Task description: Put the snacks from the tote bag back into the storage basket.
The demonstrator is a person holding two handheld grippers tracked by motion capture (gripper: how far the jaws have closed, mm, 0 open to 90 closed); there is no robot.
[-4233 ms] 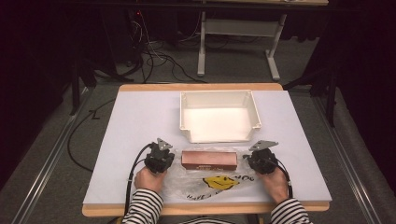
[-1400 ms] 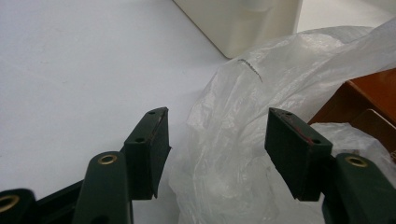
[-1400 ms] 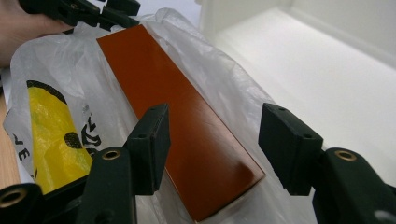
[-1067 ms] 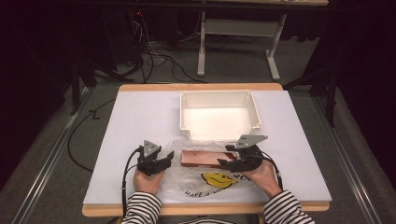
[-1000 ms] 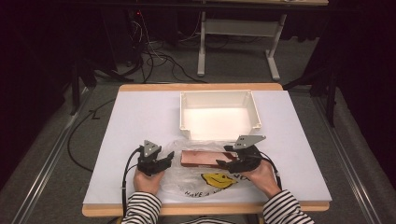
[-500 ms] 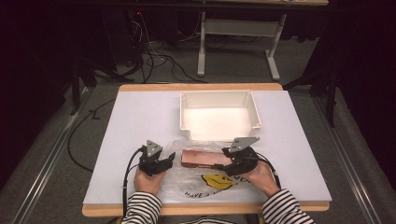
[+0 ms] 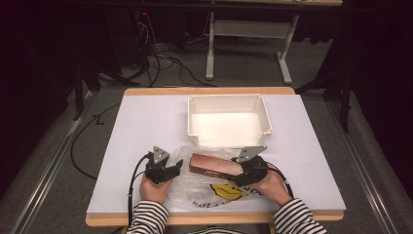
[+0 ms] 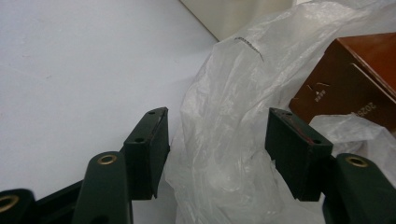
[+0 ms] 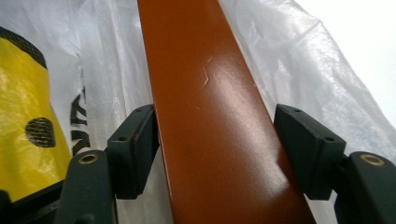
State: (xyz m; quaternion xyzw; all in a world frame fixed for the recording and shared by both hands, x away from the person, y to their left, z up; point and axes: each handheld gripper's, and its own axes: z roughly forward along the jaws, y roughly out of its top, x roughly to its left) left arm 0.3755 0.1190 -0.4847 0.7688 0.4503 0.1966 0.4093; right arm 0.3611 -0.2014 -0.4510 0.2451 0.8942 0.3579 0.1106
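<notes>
Striped sleeves are seen at the near edge of the table [image 7: 146,117], each hand carrying a gripper. Thin clear plastic of a bag [image 7: 195,187] is spread flat just ahead of the hands, with a yellow smiley face [image 7: 228,191] and dark lettering printed on its near part. A brown box [image 7: 214,165] is laid along the far part of the bag, between the two grippers, its long side running across the table.

At the box's left end the left gripper [image 7: 178,165] is held low over the table. In the left gripper view its jaws are seen standing well apart, with a crumpled fold of the bag [image 8: 224,116] lying between them; no pad is seen pressing on the plastic. The box's near corner [image 8: 348,84] is seen beyond the right-hand jaw, apart from it.

At the box's right end the right gripper [image 7: 239,171] is placed. In the right gripper view the box [image 9: 210,116] is seen running away between the jaws. The left-hand pad [image 9: 140,149] is set against the box's side; at the right-hand pad [image 9: 303,154] a thin gap seems to be left, so whether the box is clamped cannot be told. Bag plastic [image 9: 303,60] is seen on both sides of the box.

Farther off, near the table's middle, a white bin [image 7: 229,100] is set just beyond the bag. Behind the table, dark floor and cables [image 7: 160,63] are seen.
</notes>
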